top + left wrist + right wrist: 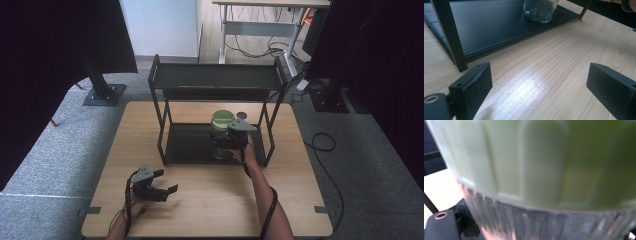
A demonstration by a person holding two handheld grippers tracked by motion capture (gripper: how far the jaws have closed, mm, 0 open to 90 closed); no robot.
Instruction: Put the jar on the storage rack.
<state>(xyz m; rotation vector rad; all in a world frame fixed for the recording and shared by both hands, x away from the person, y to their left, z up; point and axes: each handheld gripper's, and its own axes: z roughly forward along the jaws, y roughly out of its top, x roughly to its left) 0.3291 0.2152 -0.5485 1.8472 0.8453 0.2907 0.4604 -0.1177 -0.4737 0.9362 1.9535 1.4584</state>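
Observation:
A glass jar with a pale green lid stands on the lower tray of a black two-tier rack. My right gripper reaches in from the front and is shut around the jar just under the lid. In the right gripper view the ribbed lid and the glass press up against the camera, hiding the jaw tips. My left gripper rests low over the table's front left, open, with nothing between its pads. Its view shows the jar's base on the black tray.
The rack's upper tray overhangs the jar, and its posts stand at the tray corners. A small dark disc lies behind the jar. Bare wooden table stretches in front of the rack. Black curtains and stands flank the table.

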